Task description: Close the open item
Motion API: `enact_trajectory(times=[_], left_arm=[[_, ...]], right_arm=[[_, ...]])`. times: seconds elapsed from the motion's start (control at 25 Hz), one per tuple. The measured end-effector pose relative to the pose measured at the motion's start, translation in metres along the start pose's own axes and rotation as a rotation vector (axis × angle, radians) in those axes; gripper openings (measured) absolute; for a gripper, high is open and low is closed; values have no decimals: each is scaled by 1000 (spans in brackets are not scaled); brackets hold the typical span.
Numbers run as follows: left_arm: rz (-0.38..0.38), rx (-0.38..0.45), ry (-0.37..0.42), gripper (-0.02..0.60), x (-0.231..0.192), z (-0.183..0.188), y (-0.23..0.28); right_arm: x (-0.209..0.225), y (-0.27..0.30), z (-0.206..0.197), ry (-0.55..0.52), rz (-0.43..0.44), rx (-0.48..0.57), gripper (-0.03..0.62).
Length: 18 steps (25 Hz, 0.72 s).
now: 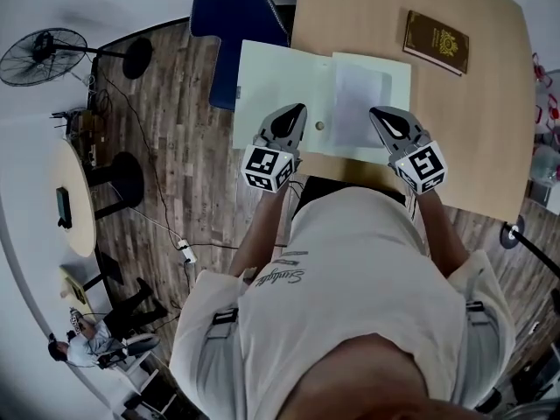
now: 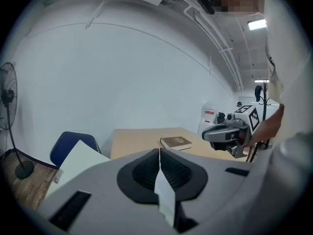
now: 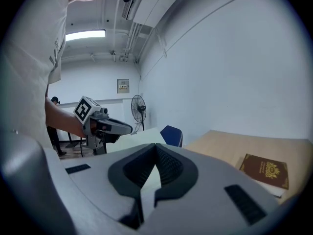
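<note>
Open folder (image 1: pixel 280 77): thin, flat, pale card, spread in two flaps across the near left corner of the desk (image 1: pixel 490 129). The right flap lies on the smooth light-wood top w/ a white sheet (image 1: pixel 360 103) on it. The left flap juts past the desk edge, over a blue chair (image 1: pixel 232 20) w/ a rounded padded back. The left gripper (image 1: pixel 300 109), a grey plastic shell w/ black ribbed pads, sits over the left flap near the fold. In the left gripper view its fingers (image 2: pixel 142 173) are pressed together at the tips w/ a thin pale strip of the folder pinched edge-on between the pads, and the flap rises at a tilt to the left in front of the chair. The right gripper (image 1: pixel 374 112), same build, is over the right flap at the near edge of the sheet. In the right gripper view its fingers (image 3: pixel 173 168) meet at the tip, and pale card fills the narrow slot between the pads, so it's pinching the folder too. Each gripper has a white cube w/ black square markers at its rear. A brown hardback book (image 1: pixel 436 42) w/ a gold emblem lies flat & closed at the far side of the desk, well apart from the folder. Dark wood-plank floor; a round-caged pedestal fan (image 1: pixel 42 55) stands off to the left.
</note>
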<state>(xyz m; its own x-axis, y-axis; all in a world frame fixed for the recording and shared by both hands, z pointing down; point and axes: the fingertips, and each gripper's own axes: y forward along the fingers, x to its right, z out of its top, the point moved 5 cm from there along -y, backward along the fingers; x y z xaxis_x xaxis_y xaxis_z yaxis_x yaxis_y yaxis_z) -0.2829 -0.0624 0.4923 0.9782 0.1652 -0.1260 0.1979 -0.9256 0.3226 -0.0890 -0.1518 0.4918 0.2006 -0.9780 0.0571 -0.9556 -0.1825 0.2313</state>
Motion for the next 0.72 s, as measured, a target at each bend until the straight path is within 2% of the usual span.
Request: enact_trajectory(times=[0.2,0.4,0.6,0.68,0.72], left_arm=[[-46,-4,38,15,-28,3,-19],[2,10,52,16,-82,1,-52],[30,-59,88,15,-127,-27,-88],[39,-75,58,15,-142,-38,-99],[44,-72,12,15,-150,-43,-103]], right_arm=[[-23,19,8,42,-54,-8,-5],[-44,47,13,31,-68,-24,-5],[-65,69,21,17,-88,-4,-5],[-67,72,24,15,-105,0,-5],[-68,72,26,13,-114,-1,-5]])
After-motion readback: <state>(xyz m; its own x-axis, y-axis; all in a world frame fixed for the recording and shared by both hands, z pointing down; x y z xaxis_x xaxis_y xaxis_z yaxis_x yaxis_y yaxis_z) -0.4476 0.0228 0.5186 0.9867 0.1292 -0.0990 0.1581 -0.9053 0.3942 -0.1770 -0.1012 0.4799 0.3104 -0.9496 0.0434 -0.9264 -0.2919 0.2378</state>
